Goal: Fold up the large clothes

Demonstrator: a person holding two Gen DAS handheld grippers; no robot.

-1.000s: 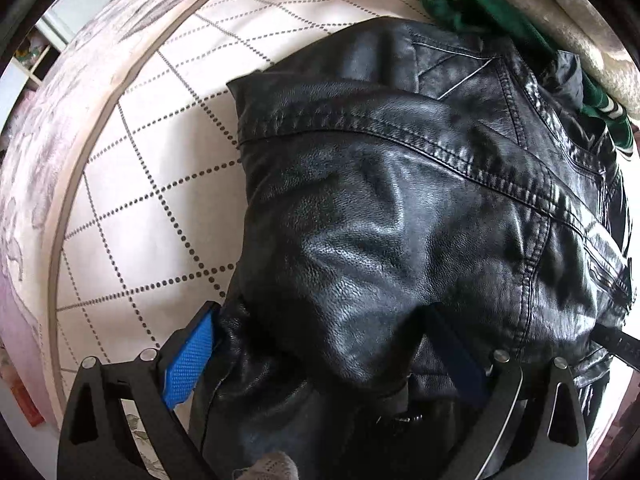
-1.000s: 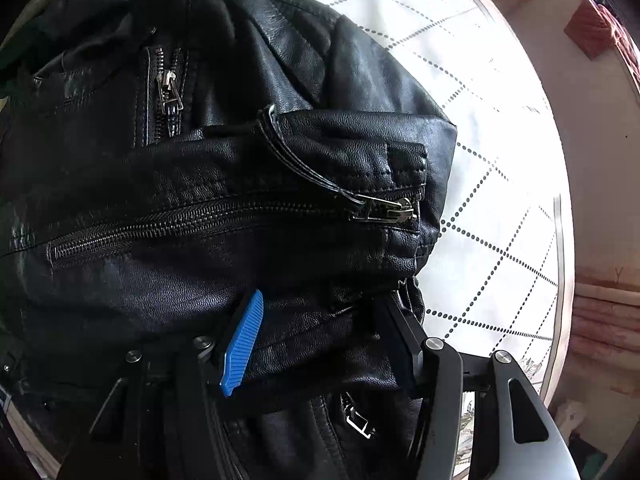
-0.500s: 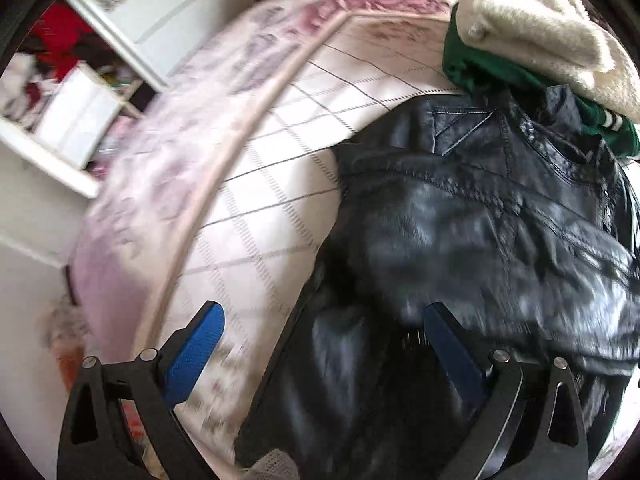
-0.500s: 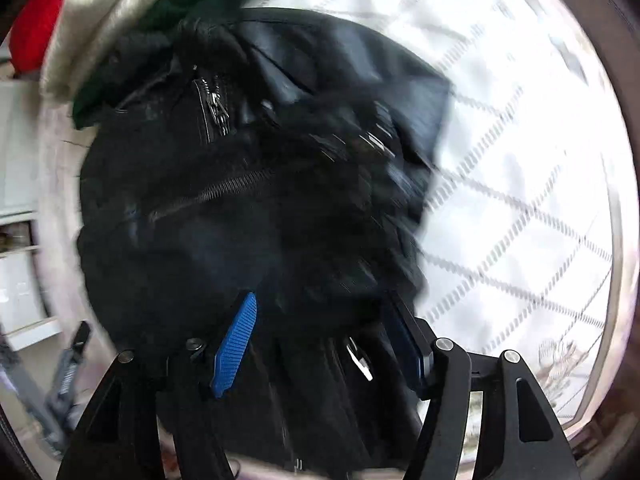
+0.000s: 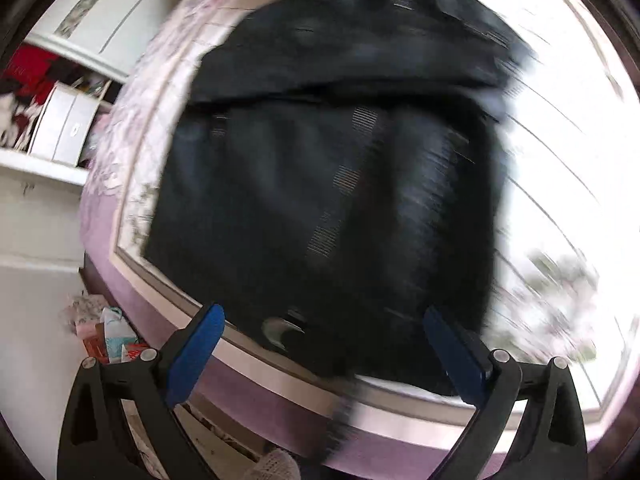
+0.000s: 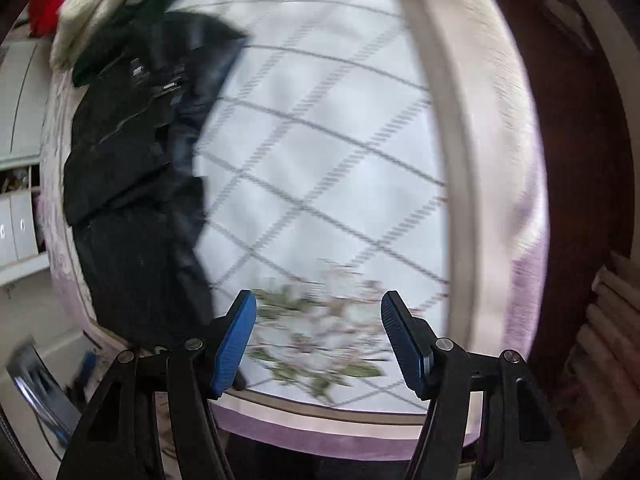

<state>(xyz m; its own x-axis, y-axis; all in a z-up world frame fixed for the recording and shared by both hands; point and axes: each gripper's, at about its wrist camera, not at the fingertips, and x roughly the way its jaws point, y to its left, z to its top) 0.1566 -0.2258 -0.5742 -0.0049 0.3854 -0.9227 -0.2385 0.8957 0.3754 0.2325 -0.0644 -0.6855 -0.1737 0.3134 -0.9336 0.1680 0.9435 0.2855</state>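
A black leather jacket [image 5: 328, 184] lies folded on the bed, reaching the near edge; both views are motion-blurred. It also shows at the left of the right wrist view [image 6: 136, 160]. My left gripper [image 5: 320, 356] is open and empty, pulled back above the near edge of the bed in front of the jacket. My right gripper [image 6: 318, 340] is open and empty, over the flower-printed near part of the bed, to the right of the jacket.
The bed has a white quilt with a dotted grid [image 6: 328, 128] and a purple side [image 5: 280, 420]. A pile of green, white and red clothes [image 6: 100, 12] lies beyond the jacket. White shelves [image 5: 60, 120] stand at the left. Clutter lies on the floor [image 5: 108, 336].
Both grippers have let go of the jacket and drawn back and up from it. The jacket now lies free on the bed. The right gripper swung to the right.
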